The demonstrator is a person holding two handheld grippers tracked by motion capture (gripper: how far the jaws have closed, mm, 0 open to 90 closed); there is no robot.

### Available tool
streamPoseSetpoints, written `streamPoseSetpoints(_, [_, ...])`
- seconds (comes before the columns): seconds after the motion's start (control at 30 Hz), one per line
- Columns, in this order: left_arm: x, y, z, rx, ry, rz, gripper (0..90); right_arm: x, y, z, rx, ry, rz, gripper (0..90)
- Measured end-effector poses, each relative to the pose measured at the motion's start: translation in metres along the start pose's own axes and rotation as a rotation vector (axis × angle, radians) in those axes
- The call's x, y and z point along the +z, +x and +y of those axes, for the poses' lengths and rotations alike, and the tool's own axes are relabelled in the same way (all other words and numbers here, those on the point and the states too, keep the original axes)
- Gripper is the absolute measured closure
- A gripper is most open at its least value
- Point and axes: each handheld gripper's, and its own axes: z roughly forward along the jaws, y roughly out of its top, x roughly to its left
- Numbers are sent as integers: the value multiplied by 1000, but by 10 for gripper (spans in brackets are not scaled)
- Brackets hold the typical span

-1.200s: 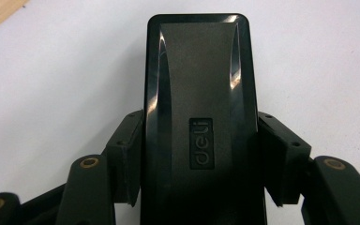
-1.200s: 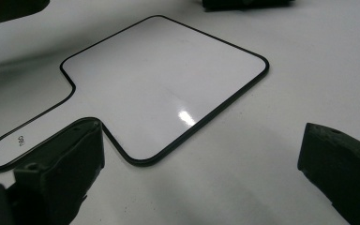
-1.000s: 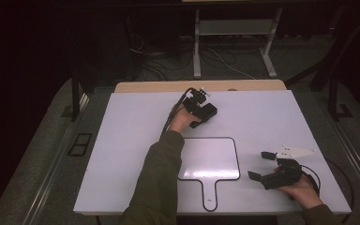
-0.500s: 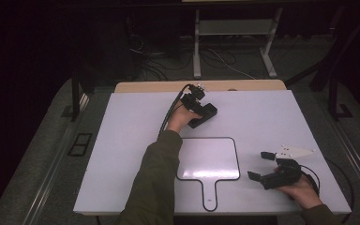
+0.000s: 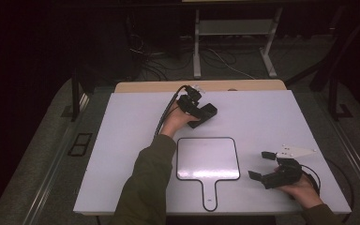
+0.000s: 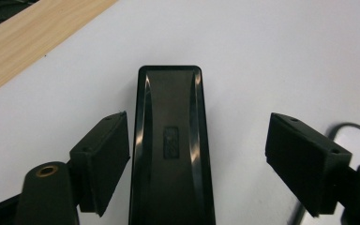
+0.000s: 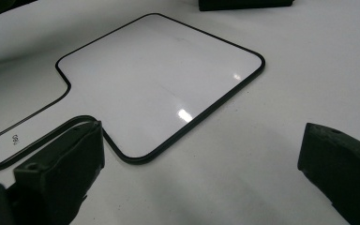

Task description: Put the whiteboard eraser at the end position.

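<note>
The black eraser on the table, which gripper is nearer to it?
Left. The left gripper straddles the black eraser, its jaws just opened off it; the right gripper sits far off, beside the paddle whiteboard.

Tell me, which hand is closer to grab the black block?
The left. In the left gripper view the black block lies right between the left gripper fingers, whose jaws have just been opening around it. The right gripper waits open far off, beside the white paddle board.
</note>
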Motion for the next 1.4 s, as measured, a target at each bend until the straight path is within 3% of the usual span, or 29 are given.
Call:
streamPoseSetpoints(0.37, [-17, -11, -17, -11, -56, 1, 171, 1, -5, -1, 9, 0, 12, 0])
streamPoseSetpoints(0.5, [-20, -15, -21, -19, -60, -4, 163, 1, -5, -1, 10, 1, 10, 0])
streamPoseSetpoints(0.77, [-29, -23, -27, 12, -59, 1, 132, 1, -4, -1, 11, -3, 5, 0])
streamPoseSetpoints(1.17, [-46, -38, -48, -17, -88, 19, 5, 2, -3, -1, 11, 3, 1, 0])
streamPoseSetpoints(1.4, [-53, -47, -61, -14, -115, 4, 0, 2, -3, -1, 10, 5, -2, 0])
